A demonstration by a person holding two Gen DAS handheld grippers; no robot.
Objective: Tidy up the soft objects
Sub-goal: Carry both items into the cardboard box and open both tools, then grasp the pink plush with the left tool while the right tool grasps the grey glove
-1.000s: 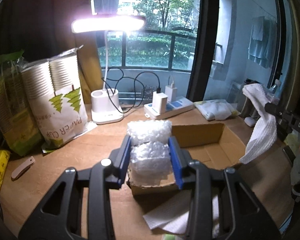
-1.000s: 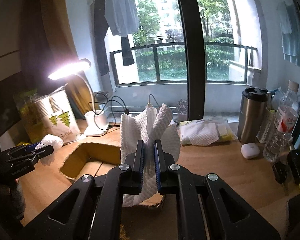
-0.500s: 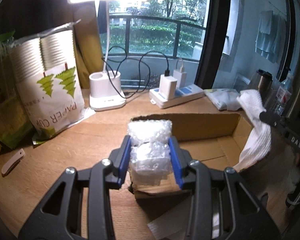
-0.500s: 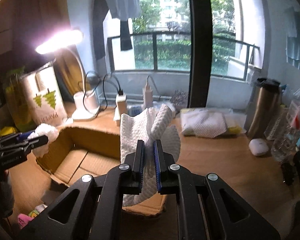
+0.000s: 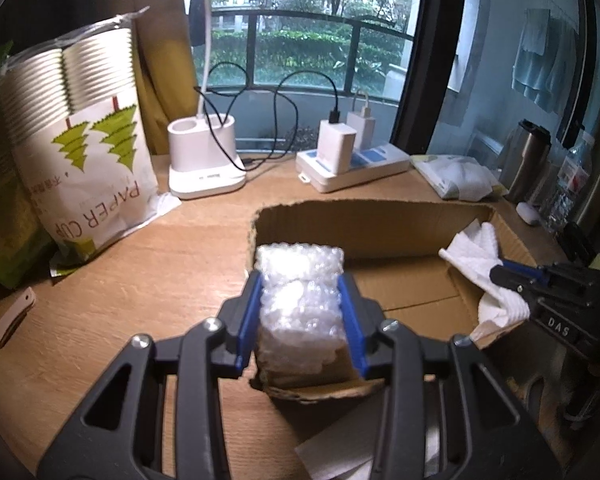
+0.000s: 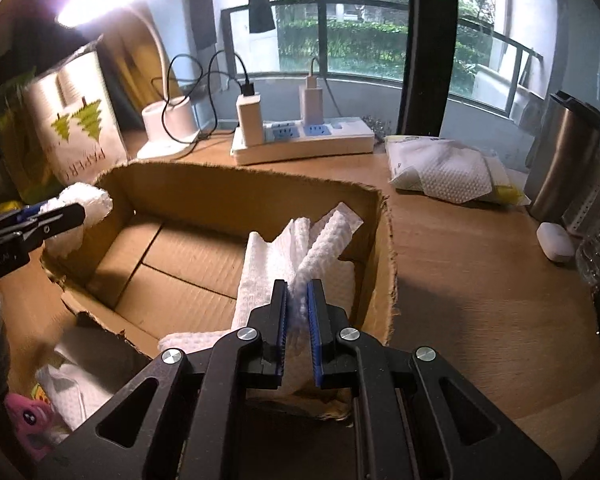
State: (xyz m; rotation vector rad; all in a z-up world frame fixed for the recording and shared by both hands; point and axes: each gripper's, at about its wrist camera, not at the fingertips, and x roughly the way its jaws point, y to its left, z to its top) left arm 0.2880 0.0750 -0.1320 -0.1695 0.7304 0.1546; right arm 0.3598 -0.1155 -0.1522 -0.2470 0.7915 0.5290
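Observation:
An open cardboard box (image 5: 372, 220) (image 6: 236, 188) sits on the wooden desk. My left gripper (image 5: 300, 280) is shut on a wad of bubble wrap (image 5: 300, 296), held over the box's left wall. It also shows at the left of the right wrist view (image 6: 80, 204). My right gripper (image 6: 298, 292) is shut on a white textured cloth (image 6: 276, 264), which hangs down inside the box at its right wall. The cloth shows in the left wrist view (image 5: 480, 256) too.
A paper cup bag (image 5: 80, 140), a white lamp base (image 5: 204, 160), a power strip with chargers (image 5: 352, 160), a wipes pack (image 6: 448, 172), a steel tumbler (image 6: 564, 152) and a small white case (image 6: 554, 240) ring the box. White tissue (image 6: 72, 392) and a pink toy (image 6: 28, 416) lie in front.
Both grippers have moved down and toward the box. The cloth now hangs inside the box, and the bubble wrap sits lower over the box's left wall.

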